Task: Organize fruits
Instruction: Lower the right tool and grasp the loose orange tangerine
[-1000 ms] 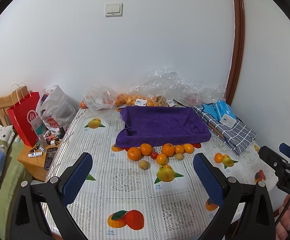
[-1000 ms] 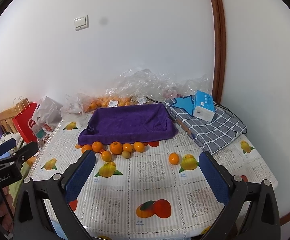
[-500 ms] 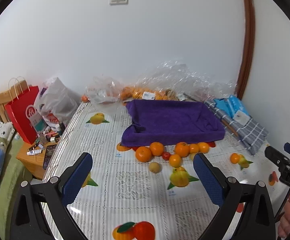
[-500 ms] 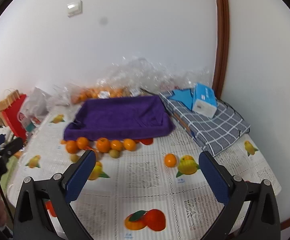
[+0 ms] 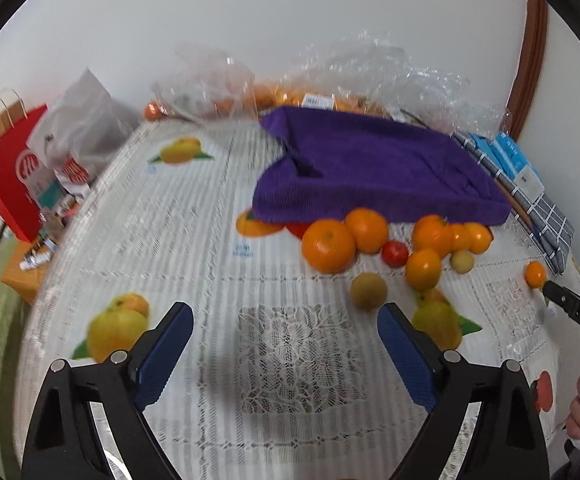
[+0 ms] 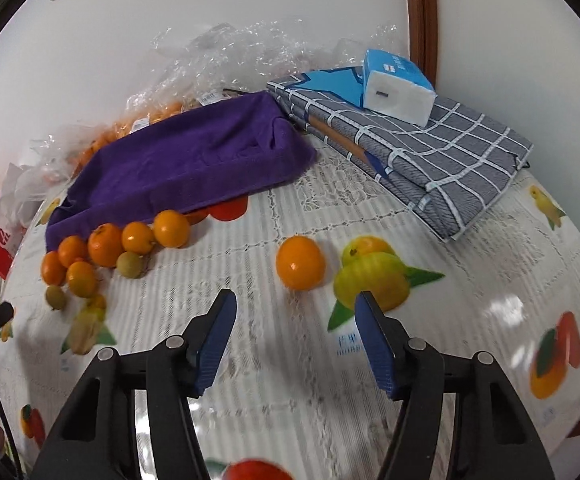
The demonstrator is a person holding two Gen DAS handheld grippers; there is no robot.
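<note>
Both tools wide and empty over the fruit-print worktop.
Left view: left tool (image 5: 281, 344) faces the orange cluster (image 5: 394, 240) against the purple tray (image 5: 370, 168). Right view: right tool (image 6: 294, 328) faces a lone orange (image 6: 300, 263) right of the tray; probably firm, rolls easily, grip across its middle.

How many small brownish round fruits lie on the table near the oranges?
2. The first brownish fruit lies in front of the big orange; the second brownish fruit sits further right, among smaller oranges. More may hide.

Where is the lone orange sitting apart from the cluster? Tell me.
In the right wrist view, the lone orange sits just ahead of the open right gripper, right of the orange cluster.
</note>
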